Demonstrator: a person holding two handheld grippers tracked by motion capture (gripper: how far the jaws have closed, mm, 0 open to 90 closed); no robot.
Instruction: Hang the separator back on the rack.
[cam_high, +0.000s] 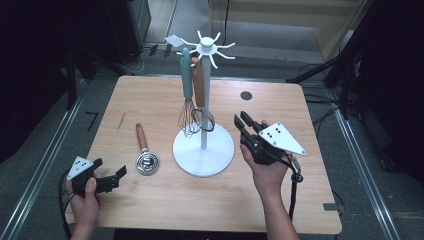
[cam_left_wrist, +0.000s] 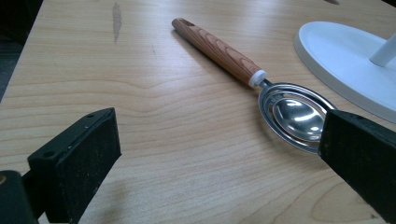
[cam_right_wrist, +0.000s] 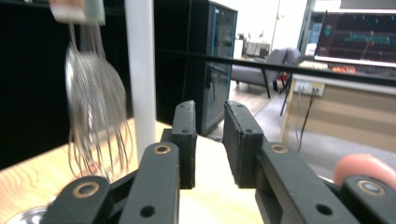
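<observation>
A white utensil stand (cam_high: 203, 150) rises from the table's middle, with hooks at its top. A teal-handled whisk (cam_high: 186, 80) and a brown-handled utensil (cam_high: 199, 82) hang from it. A wooden-handled metal scoop (cam_high: 145, 152) lies flat left of the base. My left gripper (cam_high: 110, 168) is open near the front left corner, its jaws pointing at the scoop (cam_left_wrist: 289, 112) and empty. My right gripper (cam_high: 242, 119) is held right of the stand, its jaws a narrow gap apart with nothing between them (cam_right_wrist: 209, 112). The whisk (cam_right_wrist: 95, 116) and the stand's pole (cam_right_wrist: 140, 70) are close by on its left.
A small dark round mark (cam_high: 246, 95) sits at the table's back right. The stand's base (cam_left_wrist: 345, 56) lies just right of the scoop. Black frames and cables ring the table (cam_high: 150, 100). A desk with a monitor (cam_right_wrist: 359, 35) stands beyond the far edge.
</observation>
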